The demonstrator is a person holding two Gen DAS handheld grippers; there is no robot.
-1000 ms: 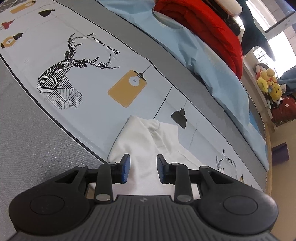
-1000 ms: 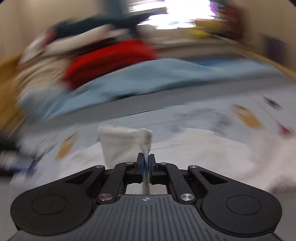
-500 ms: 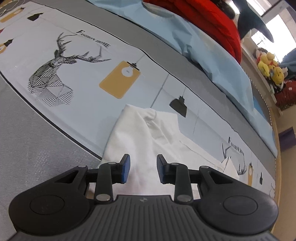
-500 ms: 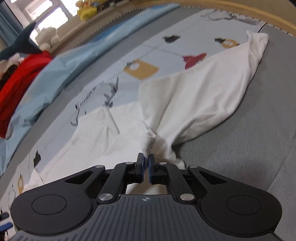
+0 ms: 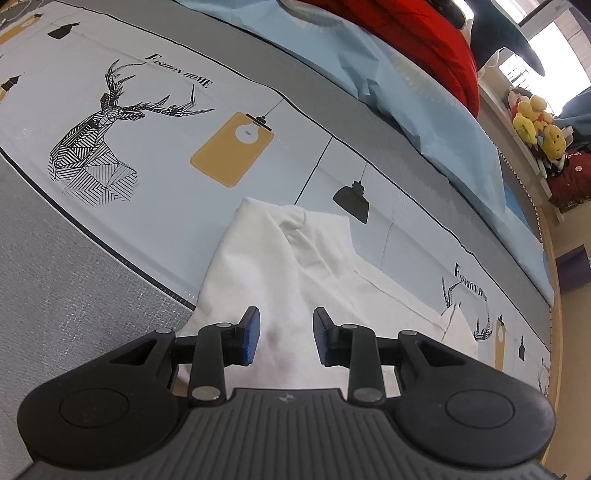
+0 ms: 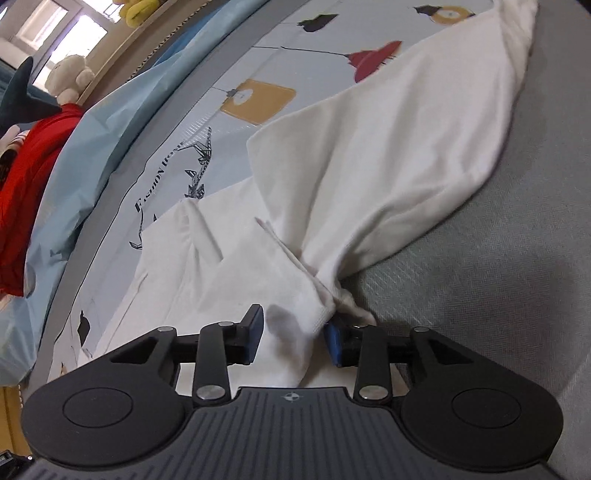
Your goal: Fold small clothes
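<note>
White garment point(image 5: 295, 258), a small soft top by the look of it, lies on the printed bed sheet point(image 5: 155, 155), partly on the sheet's pale panel and partly over its grey border. It looks light and limp, with no stiffness of its own: it will sag and bunch wherever it is lifted, and a single layer may slip free unless an edge or seam is taken. The hems and corners look like the best holds, since thicker stitched edges give the pads something to bite.

Left gripper point(image 5: 284, 339) hangs spread over the garment's near part, pinching nothing. Right gripper point(image 6: 295, 339) has just been opening: its jaws stand apart, with a bunched cuff or hem point(image 6: 332, 295) lying between them and resting against the right pad, not pressed. From that bunch a long fold of the garment runs away across the sheet's border.

No container shows in either view. Beyond the sheet's far edge lie a pale blue cover point(image 5: 424, 92) and a red quilt point(image 5: 424, 33)
</note>
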